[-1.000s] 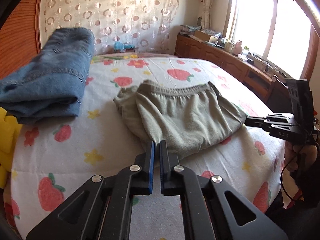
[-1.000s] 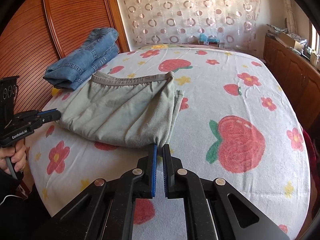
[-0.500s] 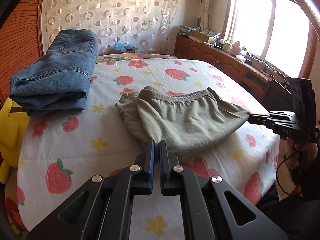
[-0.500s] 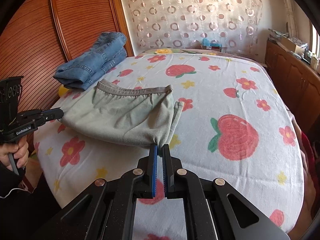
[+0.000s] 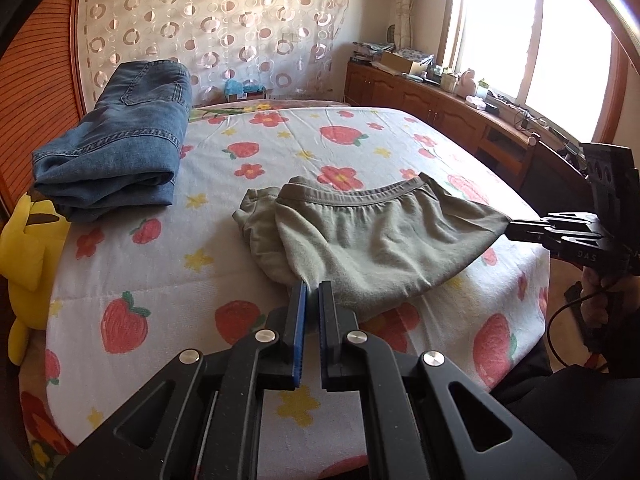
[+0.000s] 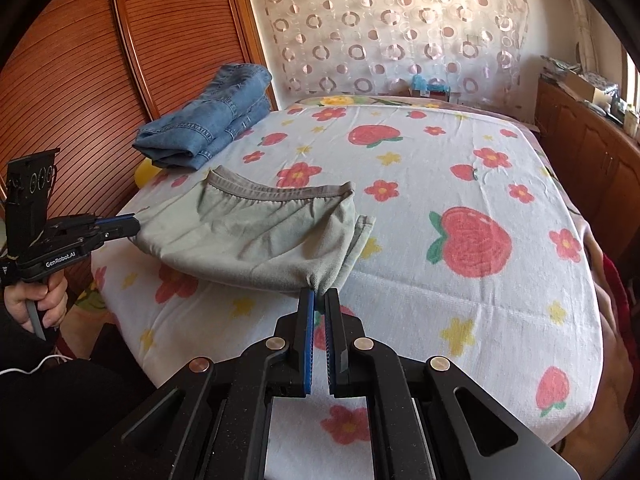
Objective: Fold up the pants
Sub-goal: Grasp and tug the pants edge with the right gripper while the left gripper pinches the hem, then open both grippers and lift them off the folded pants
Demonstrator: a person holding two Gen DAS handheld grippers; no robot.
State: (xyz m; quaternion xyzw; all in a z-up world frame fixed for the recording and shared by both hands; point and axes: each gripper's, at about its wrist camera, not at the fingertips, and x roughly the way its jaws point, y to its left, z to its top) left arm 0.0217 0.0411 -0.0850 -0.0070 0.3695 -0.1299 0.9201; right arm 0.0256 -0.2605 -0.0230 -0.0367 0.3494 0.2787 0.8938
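The folded grey-green cotton pants [image 5: 372,240] stretch crosswise between both tools: left tool [image 5: 313,292] and right tool [image 6: 319,298] each clenched on a near corner, waistband farthest ahead.

Grey-green pants [image 5: 372,248], elastic waistband away from cameras, folded, stretched taut by 2 corners, partly lifted.

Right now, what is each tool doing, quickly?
Left tool: closed, holding one corner of the green pants.
Right tool: closed, holding the opposite corner.
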